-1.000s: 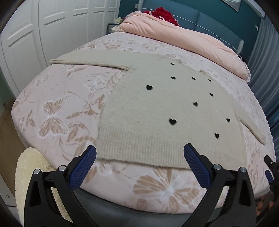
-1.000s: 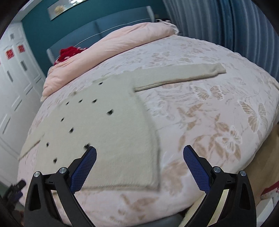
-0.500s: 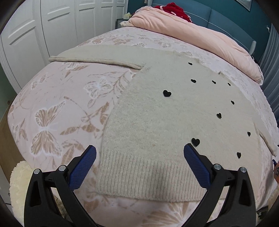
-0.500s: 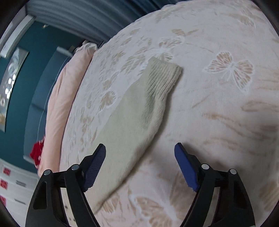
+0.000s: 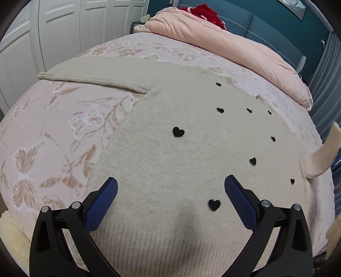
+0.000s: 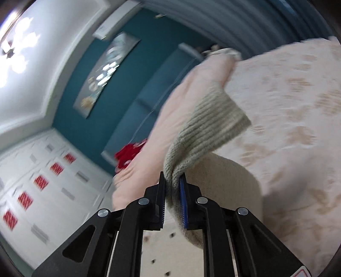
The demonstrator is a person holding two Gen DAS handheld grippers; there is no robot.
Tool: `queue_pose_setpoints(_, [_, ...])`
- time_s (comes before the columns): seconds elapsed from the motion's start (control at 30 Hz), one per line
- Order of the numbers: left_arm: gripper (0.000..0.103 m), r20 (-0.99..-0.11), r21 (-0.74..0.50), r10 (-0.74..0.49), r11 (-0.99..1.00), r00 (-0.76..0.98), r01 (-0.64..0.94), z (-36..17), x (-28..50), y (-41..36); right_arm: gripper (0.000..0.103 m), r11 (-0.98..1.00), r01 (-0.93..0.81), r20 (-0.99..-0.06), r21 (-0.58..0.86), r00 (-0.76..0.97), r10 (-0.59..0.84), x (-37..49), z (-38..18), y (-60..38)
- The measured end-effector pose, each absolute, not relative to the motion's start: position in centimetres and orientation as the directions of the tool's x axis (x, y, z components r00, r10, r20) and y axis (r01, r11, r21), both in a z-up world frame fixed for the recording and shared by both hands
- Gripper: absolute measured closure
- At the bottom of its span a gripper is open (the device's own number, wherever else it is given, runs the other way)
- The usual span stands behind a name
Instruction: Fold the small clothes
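A small beige knit sweater (image 5: 174, 162) with little black hearts lies flat on the bed, its hem nearest me. Its left sleeve (image 5: 93, 74) stretches out flat to the left. My left gripper (image 5: 170, 187) is open and hovers just above the sweater's lower body, touching nothing. My right gripper (image 6: 172, 185) is shut on the ribbed cuff of the right sleeve (image 6: 204, 132) and holds it lifted off the bed. That raised sleeve also shows in the left wrist view (image 5: 324, 155) at the right edge.
The bed has a pink butterfly-print cover (image 5: 49, 136). A pink duvet (image 5: 223, 42) and a red item (image 5: 204, 12) lie at the headboard. White wardrobe doors (image 5: 64, 27) stand to the left, blue curtains (image 5: 326, 85) to the right.
My right gripper closed on the right sleeve cuff and lifted it off the bed. My left gripper moved forward, from the hem to over the sweater's lower body.
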State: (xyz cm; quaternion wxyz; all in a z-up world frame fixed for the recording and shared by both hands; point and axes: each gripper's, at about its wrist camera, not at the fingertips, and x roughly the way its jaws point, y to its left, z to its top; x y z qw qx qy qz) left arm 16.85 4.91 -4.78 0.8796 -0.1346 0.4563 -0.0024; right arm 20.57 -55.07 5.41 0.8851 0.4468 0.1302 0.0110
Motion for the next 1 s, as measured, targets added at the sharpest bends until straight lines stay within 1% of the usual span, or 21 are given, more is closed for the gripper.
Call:
queue_pose_setpoints(0.03, [0.005,-0.792,-0.263,-0.147,0.958,0.593,-0.115,-4.5,17.3,4.9,0.089,0.628,0.013,-0.204,0.778,0.951,0.233,22.3,6.6,-51.3])
queue_pose_setpoints(0.1, [0.005,-0.770,-0.314,-0.182,0.943,0.611,-0.114,-3.8,18.2,4.9,0.085,0.634,-0.110,-0.216,0.765,0.884,0.414,25.4,6.7,-44.0])
queue_pose_setpoints(0.13, [0.005,-0.762,-0.345,-0.205,0.931,0.615,-0.117,-3.6,18.8,5.0,0.081,0.636,-0.140,-0.244,0.759,0.844,0.478,26.8,5.9,-40.5])
queue_pose_setpoints(0.2, [0.005,-0.753,-0.414,-0.266,0.902,0.602,-0.120,-3.4,20.3,5.1,0.071,0.658,-0.149,-0.348,0.738,0.752,0.560,29.0,2.6,-33.9])
queue_pose_setpoints(0.23, [0.005,-0.751,-0.444,-0.288,0.886,0.594,-0.131,-3.5,21.0,5.2,0.070,0.673,-0.121,-0.409,0.730,0.711,0.572,29.7,0.6,-31.5])
queue_pose_setpoints(0.3, [0.005,-0.735,-0.499,-0.330,0.855,0.593,-0.143,-3.6,22.5,5.3,0.069,0.675,-0.057,-0.476,0.735,0.666,0.574,29.6,-2.8,-28.9])
queue_pose_setpoints(0.37, [0.005,-0.721,-0.549,-0.374,0.822,0.583,-0.151,-3.9,24.6,5.3,0.068,0.663,0.008,-0.497,0.748,0.669,0.552,27.6,-4.9,-29.0])
queue_pose_setpoints(0.43, [0.005,-0.715,-0.588,-0.413,0.792,0.564,-0.164,-4.7,27.2,5.0,0.060,0.640,0.085,-0.503,0.764,0.699,0.507,24.9,-6.0,-30.9])
queue_pose_setpoints(0.47, [0.005,-0.709,-0.608,-0.437,0.777,0.554,-0.165,-5.3,28.6,4.7,0.052,0.628,0.131,-0.510,0.767,0.719,0.472,23.4,-6.9,-32.3])
queue_pose_setpoints(0.5, [0.005,-0.714,-0.615,-0.448,0.768,0.538,-0.177,-6.1,30.1,4.3,0.048,0.621,0.179,-0.524,0.763,0.735,0.431,22.0,-7.2,-34.0])
queue_pose_setpoints(0.63, [0.005,-0.735,-0.633,-0.481,0.740,0.477,-0.229,-9.4,35.5,1.8,0.048,0.569,0.314,-0.567,0.760,0.747,0.345,19.7,-10.3,-40.2])
queue_pose_setpoints(0.67, [0.007,-0.736,-0.642,-0.491,0.725,0.467,-0.250,-10.4,36.3,1.3,0.048,0.546,0.336,-0.569,0.768,0.750,0.338,19.5,-10.8,-41.3])
queue_pose_setpoints(0.7, [0.017,-0.748,-0.635,-0.479,0.718,0.459,-0.285,-11.1,36.9,0.8,0.048,0.531,0.351,-0.571,0.771,0.750,0.334,19.4,-11.4,-42.1])
queue_pose_setpoints(0.73, [0.020,-0.763,-0.617,-0.452,0.722,0.461,-0.313,-11.4,37.3,0.4,0.048,0.525,0.360,-0.574,0.771,0.750,0.328,19.6,-11.8,-42.6])
queue_pose_setpoints(0.8, [0.054,-0.766,-0.602,-0.428,0.739,0.480,-0.302,-11.1,38.1,-0.3,0.049,0.525,0.371,-0.578,0.766,0.755,0.311,20.5,-11.9,-42.8])
queue_pose_setpoints(0.83, [0.079,-0.770,-0.597,-0.433,0.749,0.468,-0.288,-11.0,38.8,-0.6,0.051,0.536,0.370,-0.580,0.759,0.758,0.298,21.2,-11.8,-42.9])
queue_pose_setpoints(0.87, [0.092,-0.770,-0.595,-0.434,0.754,0.468,-0.279,-10.8,39.2,-0.6,0.059,0.550,0.367,-0.583,0.750,0.759,0.289,21.9,-11.5,-42.6])
queue_pose_setpoints(0.9, [0.094,-0.756,-0.605,-0.431,0.748,0.493,-0.273,-10.0,39.5,-0.4,0.094,0.564,0.357,-0.580,0.745,0.763,0.284,23.0,-10.9,-42.5])
queue_pose_setpoints(0.93, [0.096,-0.726,-0.626,-0.438,0.741,0.530,-0.245,-8.8,39.5,0.1,0.095,0.575,0.344,-0.574,0.742,0.769,0.281,23.6,-9.9,-42.1])
queue_pose_setpoints(0.97, [0.096,-0.685,-0.648,-0.451,0.737,0.572,-0.194,-7.2,39.6,0.4,0.095,0.575,0.319,-0.544,0.753,0.794,0.272,24.0,-8.7,-42.0])
queue_pose_setpoints(1.0, [0.096,-0.646,-0.656,-0.454,0.741,0.614,-0.142,-5.3,39.5,0.6,0.095,0.575,0.267,-0.486,0.773,0.833,0.266,23.9,-7.1,-42.0])
